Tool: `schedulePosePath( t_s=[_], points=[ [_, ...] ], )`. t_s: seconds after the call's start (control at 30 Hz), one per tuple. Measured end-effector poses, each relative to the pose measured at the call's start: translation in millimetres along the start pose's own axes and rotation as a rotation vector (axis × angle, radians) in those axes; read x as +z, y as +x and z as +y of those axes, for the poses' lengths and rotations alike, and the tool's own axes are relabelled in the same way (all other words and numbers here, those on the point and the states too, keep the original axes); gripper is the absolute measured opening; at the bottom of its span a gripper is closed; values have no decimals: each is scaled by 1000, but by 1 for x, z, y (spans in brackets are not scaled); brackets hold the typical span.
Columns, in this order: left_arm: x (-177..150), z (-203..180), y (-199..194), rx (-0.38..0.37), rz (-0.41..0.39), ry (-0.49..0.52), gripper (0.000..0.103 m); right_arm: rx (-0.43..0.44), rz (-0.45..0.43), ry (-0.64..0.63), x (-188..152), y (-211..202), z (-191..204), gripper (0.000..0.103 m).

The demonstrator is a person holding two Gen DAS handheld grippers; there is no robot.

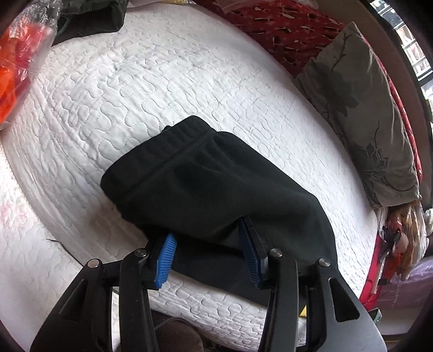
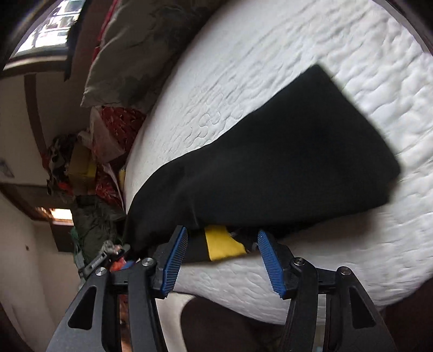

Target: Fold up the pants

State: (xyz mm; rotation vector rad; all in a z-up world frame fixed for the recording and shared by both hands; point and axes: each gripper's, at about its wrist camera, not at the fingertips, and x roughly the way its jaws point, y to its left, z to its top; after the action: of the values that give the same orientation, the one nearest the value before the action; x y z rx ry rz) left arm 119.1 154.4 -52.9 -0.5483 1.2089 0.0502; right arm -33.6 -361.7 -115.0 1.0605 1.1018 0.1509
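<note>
Black pants (image 1: 211,186) lie folded on a white quilted bed (image 1: 162,89), waistband toward the far left. My left gripper (image 1: 208,230) is open, its blue pads (image 1: 165,260) at the near edge of the pants, with the cloth draped over the fingertips. In the right wrist view the pants (image 2: 284,162) spread across the bed (image 2: 297,40). My right gripper (image 2: 222,235) is open at the pants' near edge, with a yellow patch (image 2: 222,243) showing between its fingers under the cloth.
A grey flowered pillow (image 1: 362,113) and a red patterned cloth (image 1: 292,29) lie along the bed's far right side. A plastic bag with orange contents (image 1: 19,56) and dark clothing (image 1: 92,19) lie at the far left. Clutter (image 2: 81,168) is piled beside the bed.
</note>
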Motion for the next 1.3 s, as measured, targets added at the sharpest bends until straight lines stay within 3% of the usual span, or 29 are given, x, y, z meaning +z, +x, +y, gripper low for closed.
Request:
schedulePosePath(
  t_s=[0.3, 0.33, 0.4, 0.43, 0.57, 0.7, 0.8, 0.93, 1.03, 1.17, 1.23, 1.3],
  points=[
    [17, 2, 17, -9, 17, -72, 43, 110, -24, 158, 9, 35, -3, 56],
    [18, 2, 17, -14, 22, -83, 42, 116, -29, 166, 10, 37, -3, 51],
    [21, 2, 15, -30, 30, -104, 22, 126, -38, 171, 13, 40, -3, 26],
    [22, 2, 13, -39, 33, -107, 13, 130, -37, 169, 13, 41, -2, 8],
    [15, 8, -12, -97, 7, -121, 11, 208, -66, 155, 15, 22, 5, 7],
    [-8, 19, -17, -66, 6, -91, 11, 258, -54, 95, 9, -5, 8, 7],
    [-21, 34, -2, -11, 34, -99, 11, 218, -22, 89, 0, -9, -8, 7],
    [-25, 49, 7, -5, 63, -148, 11, 154, 0, 142, -5, 2, -35, 11],
    [-32, 50, -3, -15, 51, -129, 11, 120, 0, 133, -6, 3, -39, 12],
    [-47, 59, -25, -84, 49, -84, 12, 95, 37, 79, -6, -17, -37, 28],
    [-49, 65, -36, -116, 38, -70, 12, 93, 24, 39, -5, -39, -39, 30],
    [-46, 63, -52, -99, -8, -22, 12, 103, -20, 18, 1, -63, -40, 30]
  ],
)
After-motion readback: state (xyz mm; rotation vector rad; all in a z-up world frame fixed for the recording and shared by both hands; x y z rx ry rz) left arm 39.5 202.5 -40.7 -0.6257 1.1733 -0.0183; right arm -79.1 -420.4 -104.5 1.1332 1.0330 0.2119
